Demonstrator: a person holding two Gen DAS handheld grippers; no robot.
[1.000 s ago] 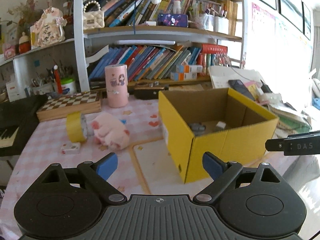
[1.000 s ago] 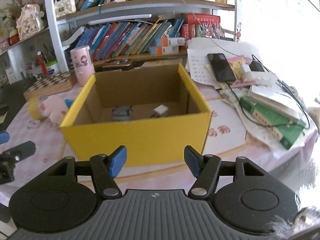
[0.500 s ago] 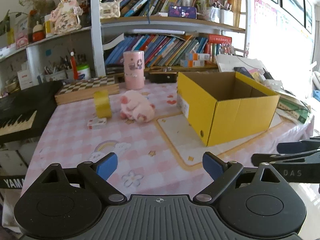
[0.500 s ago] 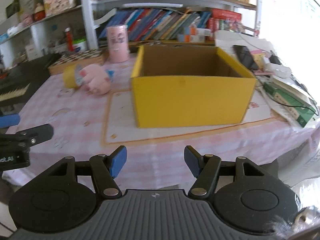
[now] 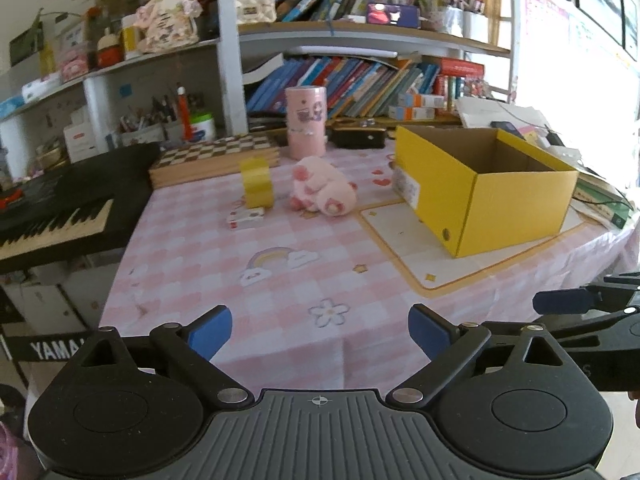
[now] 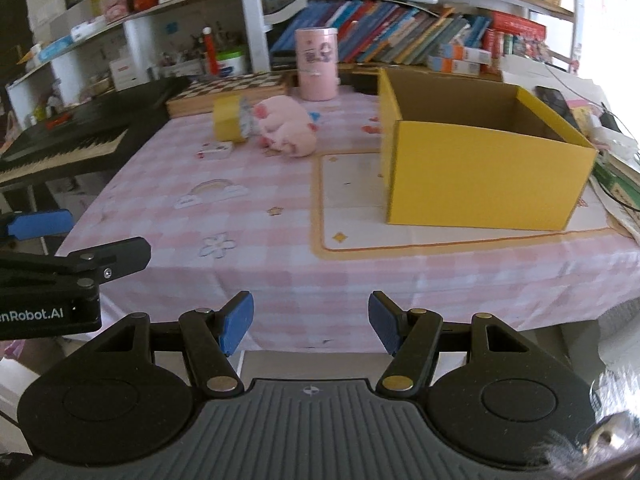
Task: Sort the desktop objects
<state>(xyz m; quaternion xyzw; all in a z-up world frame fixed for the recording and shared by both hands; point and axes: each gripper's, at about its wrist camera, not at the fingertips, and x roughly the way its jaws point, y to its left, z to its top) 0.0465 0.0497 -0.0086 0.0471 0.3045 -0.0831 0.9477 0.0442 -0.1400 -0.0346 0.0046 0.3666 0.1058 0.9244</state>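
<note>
While both grippers hang just off the near edge of the table [image 5: 280, 280], nothing's in either one: the left gripper [image 5: 320, 330] has its blue pads spread wide with only tablecloth showing between them, and the right gripper [image 6: 311, 326] is parted too, a bit narrower, also empty. Each one shows up at the side of the other's view, so they're side by side in front of the table. The yellow box [image 5: 500, 200] sits open-topped toward the right edge, on the cream mat [image 5: 404, 240]; can't see down into it from here. Over by the far left part of the table there's a little cluster: a pink plush [image 5: 322, 190] lying on its side, a yellow tape roll [image 5: 258, 182] standing on edge just left of it, and a small flat pack [image 5: 245, 218] lying just in front of the tape. Behind them a pink tin [image 5: 306, 122] stands upright near the far edge, next to a chessboard [image 5: 216, 156] at the far left corner. A keyboard [image 5: 52, 204] sits off the left edge, and the bookshelf [image 5: 360, 80] runs along the back.
</note>
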